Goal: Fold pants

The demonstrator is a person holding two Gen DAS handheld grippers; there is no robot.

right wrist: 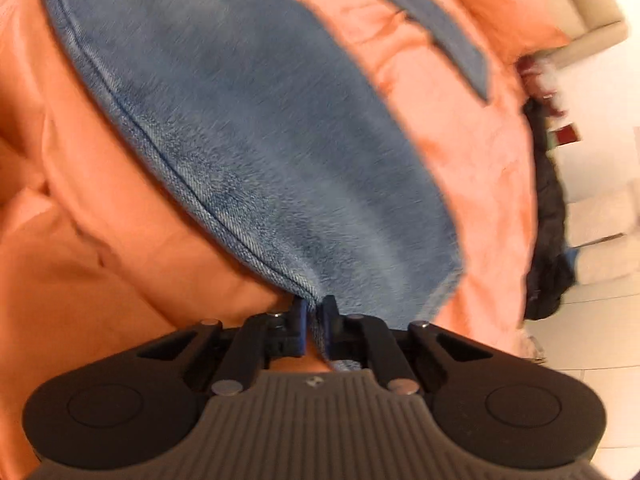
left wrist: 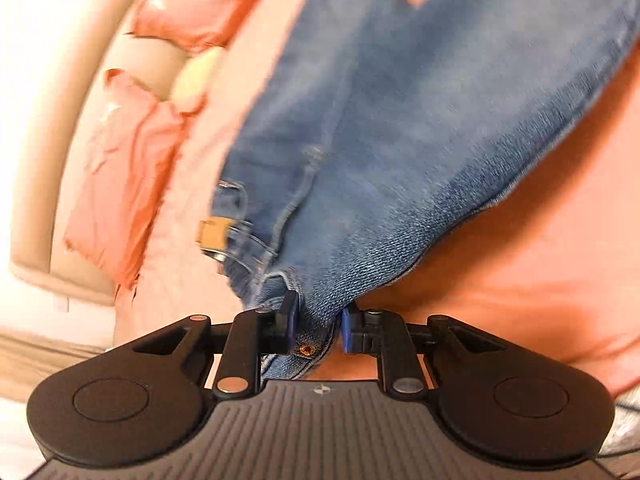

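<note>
Blue denim pants (left wrist: 400, 128) lie spread over an orange bedcover (left wrist: 540, 260). My left gripper (left wrist: 318, 326) is shut on the pants at the waistband corner, beside a copper rivet and a tan label (left wrist: 214, 234). In the right wrist view the pants (right wrist: 260, 128) stretch away from me, with the second leg (right wrist: 448, 36) apart at the upper right. My right gripper (right wrist: 314, 326) is shut on the hem end of one leg along its side seam. Both views are motion-blurred.
Orange pillows (left wrist: 120, 184) lean on a beige padded headboard (left wrist: 48, 128) at the left. A yellow object (left wrist: 196, 76) sits between the pillows. A dark garment (right wrist: 548, 216) hangs at the bed's right edge, by a white tiled floor (right wrist: 592, 320).
</note>
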